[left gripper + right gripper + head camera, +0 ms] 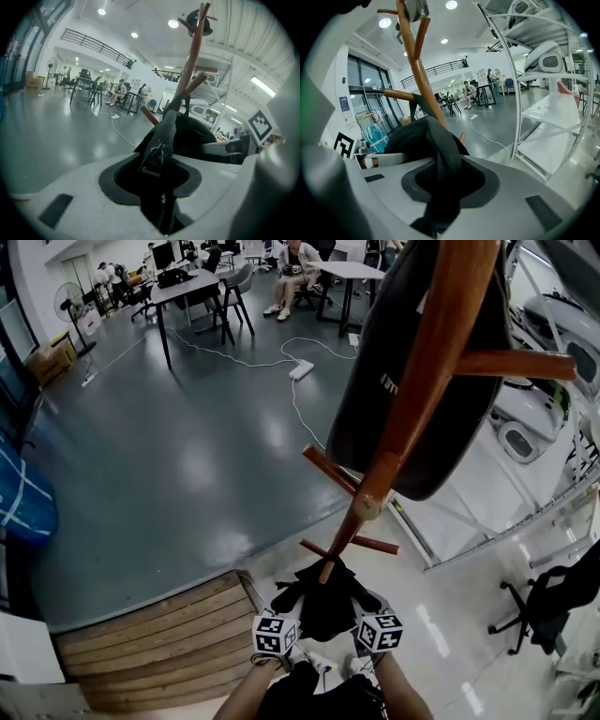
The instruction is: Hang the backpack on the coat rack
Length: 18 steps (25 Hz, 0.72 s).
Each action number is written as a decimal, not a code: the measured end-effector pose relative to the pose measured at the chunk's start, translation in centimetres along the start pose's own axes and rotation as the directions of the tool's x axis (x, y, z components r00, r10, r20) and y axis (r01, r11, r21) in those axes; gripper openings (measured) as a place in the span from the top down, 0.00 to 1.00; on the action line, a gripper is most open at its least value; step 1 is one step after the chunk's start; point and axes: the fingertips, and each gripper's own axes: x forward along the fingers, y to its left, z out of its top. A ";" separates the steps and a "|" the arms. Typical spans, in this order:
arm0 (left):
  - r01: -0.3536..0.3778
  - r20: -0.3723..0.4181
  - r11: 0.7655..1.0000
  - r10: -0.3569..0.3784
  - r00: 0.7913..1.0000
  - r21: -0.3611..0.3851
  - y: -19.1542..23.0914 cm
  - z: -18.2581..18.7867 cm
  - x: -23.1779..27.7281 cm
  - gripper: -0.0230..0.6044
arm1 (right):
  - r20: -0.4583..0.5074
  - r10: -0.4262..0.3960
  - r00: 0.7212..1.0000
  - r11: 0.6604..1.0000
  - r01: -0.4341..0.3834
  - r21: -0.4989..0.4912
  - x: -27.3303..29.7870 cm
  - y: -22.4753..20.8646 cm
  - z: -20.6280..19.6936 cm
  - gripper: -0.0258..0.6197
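Underfoot, the grey floor (169, 456) fills most of the head view, with a wooden plank platform (159, 634) at its near edge. Across it the wooden coat rack (417, 399) slants from upper right to lower centre, with pegs sticking out sideways. Just below the pole's lower end in that view is the black backpack (323, 606), bunched up between the 2 tools. The left forearm (251, 697) and right forearm (405, 692) reach forward side by side from the bottom edge. The tools point ahead and somewhat downward with their marker cubes on top. The left tool (289, 604) is clamped on a narrow fold of the backpack that carries a zip. The right tool (367, 606) is clamped on a thicker black fold.
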 end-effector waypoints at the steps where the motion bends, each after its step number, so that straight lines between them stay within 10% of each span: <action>1: -0.006 0.000 1.000 0.006 1.000 0.000 0.1 -0.1 0.0 0.76 | -0.001 0.000 1.000 1.000 0.000 0.002 0.1 -0.1 -0.1 0.83; 18: -0.086 -0.002 0.996 0.086 0.996 0.004 1.3 0.7 -1.0 0.58 | -0.027 0.027 0.999 0.998 -0.029 -0.061 0.2 0.1 0.2 0.63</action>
